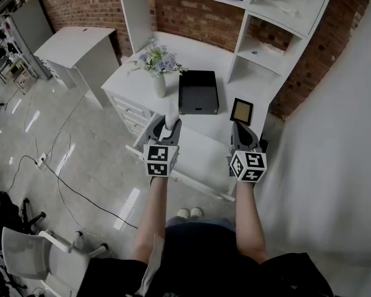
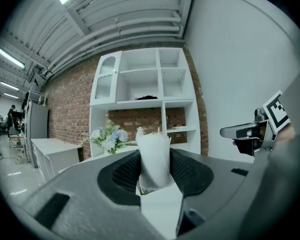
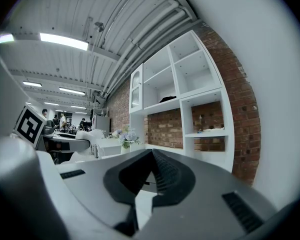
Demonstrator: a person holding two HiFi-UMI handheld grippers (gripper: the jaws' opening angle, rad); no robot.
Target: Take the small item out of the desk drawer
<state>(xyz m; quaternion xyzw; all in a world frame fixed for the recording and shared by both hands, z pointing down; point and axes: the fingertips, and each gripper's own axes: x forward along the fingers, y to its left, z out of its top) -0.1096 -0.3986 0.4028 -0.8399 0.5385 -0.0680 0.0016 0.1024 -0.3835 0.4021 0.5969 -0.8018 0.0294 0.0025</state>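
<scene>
Both forearms (image 1: 153,218) reach out from below, each hand holding a gripper over the front of the white desk (image 1: 204,142). The left gripper (image 1: 167,127) pinches the small white item (image 2: 154,156), a crumpled, paper-like roll standing upright between its pads, above what seems to be the pulled-out drawer (image 1: 195,169). The right gripper (image 1: 237,129) has its jaws pressed together with nothing in them. Behind sit a black tray (image 1: 198,91), a flower vase (image 1: 159,82) and a small frame (image 1: 241,111).
</scene>
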